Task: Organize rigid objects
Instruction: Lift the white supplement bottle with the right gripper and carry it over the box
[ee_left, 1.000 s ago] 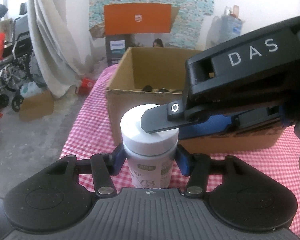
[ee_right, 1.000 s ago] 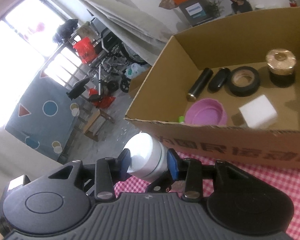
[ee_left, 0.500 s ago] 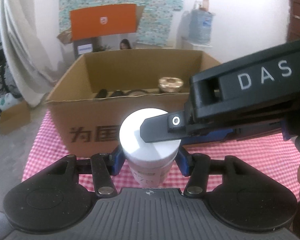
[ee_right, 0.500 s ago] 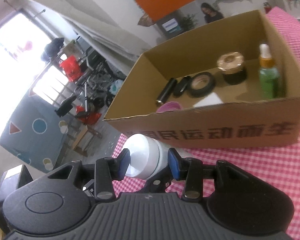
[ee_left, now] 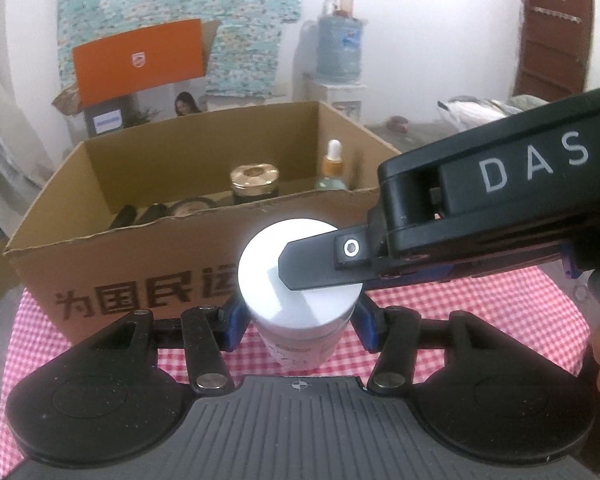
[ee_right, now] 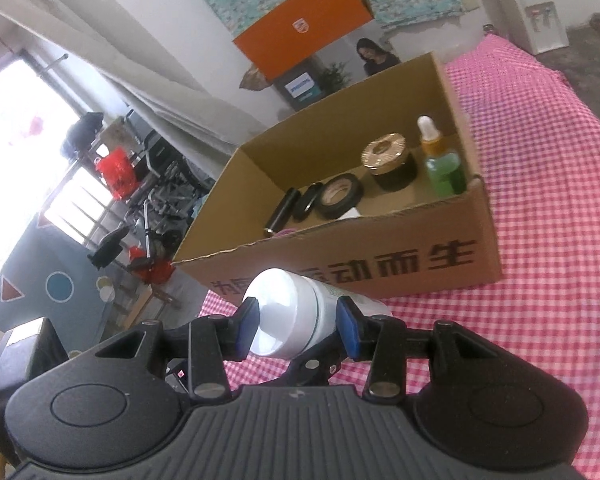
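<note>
Both grippers are on the white jar point(ee_left: 300, 280): left gripper point(ee_left: 298, 322) has its fingers closed on the body below the lid, right gripper point(ee_right: 296, 326) has its fingers clamped on the lid itself. Vs 1 s ago, the jar w/ both grippers has swung round from the cardboard box point(ee_left: 204, 268) corner to face its long printed side, and more of the inside shows: gold-lid jar point(ee_left: 255, 184), dropper bottle point(ee_right: 442, 160), tape roll point(ee_right: 340, 194), dark tubes. Jar is held in front of the box, not in it yet; likely a handover or lift-in comes next. Counter point(ee_right: 540, 160) wears a red-white check cloth. Room bkgd: orange carton point(ee_left: 138, 60), water dispenser point(ee_left: 338, 48), curtain, wheelchair by the window.
</note>
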`<state>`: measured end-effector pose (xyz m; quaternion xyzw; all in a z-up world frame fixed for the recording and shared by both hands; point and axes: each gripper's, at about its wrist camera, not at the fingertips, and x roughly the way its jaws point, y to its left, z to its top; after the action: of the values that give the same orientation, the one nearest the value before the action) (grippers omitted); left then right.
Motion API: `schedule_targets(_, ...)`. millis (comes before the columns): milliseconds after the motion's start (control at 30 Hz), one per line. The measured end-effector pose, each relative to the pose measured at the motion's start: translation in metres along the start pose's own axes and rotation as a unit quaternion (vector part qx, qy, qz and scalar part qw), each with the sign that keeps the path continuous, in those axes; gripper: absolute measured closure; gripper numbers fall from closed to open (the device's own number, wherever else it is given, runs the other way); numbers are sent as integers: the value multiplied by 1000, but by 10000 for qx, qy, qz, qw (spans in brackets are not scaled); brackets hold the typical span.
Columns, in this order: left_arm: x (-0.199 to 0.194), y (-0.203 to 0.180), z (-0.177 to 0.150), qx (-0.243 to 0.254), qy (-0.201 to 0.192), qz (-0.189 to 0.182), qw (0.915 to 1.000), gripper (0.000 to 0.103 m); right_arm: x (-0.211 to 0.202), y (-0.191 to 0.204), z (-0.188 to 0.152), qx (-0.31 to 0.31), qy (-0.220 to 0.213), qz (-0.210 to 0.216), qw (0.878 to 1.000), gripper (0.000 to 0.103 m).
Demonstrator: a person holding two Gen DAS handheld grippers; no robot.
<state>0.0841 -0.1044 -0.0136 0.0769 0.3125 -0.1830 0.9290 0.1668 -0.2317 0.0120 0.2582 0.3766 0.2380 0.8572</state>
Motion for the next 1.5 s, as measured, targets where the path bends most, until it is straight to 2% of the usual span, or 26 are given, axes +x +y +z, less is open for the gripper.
schedule_targets(300,8,-5,-2,201,111,-36,9997,50,-1,-16,-5,101,51,1,9999,55)
schedule_targets(500,6,-8,-3,312,120,-70,9994,45,-3,-15,-6,82,45,9,10000,55)
schedule_targets(633,4,-9,-5,348,77,34,9994,49,-3,-13,-7,46,32,4,10000,54)
schedule_targets(767,1,-4,-5,144,67,-69,9998,50,-4,-9,-9,8,34,-30,10000,55)
schedule_targets(1000,-38,-6,8,255,-346,51,9991,51,-31,15,-6,-398,-270,172,9987,55)
schedule_targets(1267,-75,-8,57,243,-1010,317,9941,51,-67,51,37,-1013,-801,595,9898,54)
schedule_targets(1400,-71,-8,85,276,-1180,361,9920,50,-72,57,68,-1199,-921,654,9863,54)
schedule_targets(1500,-57,-6,102,209,-1120,293,9931,50,-65,55,92,-1220,-880,633,9866,54)
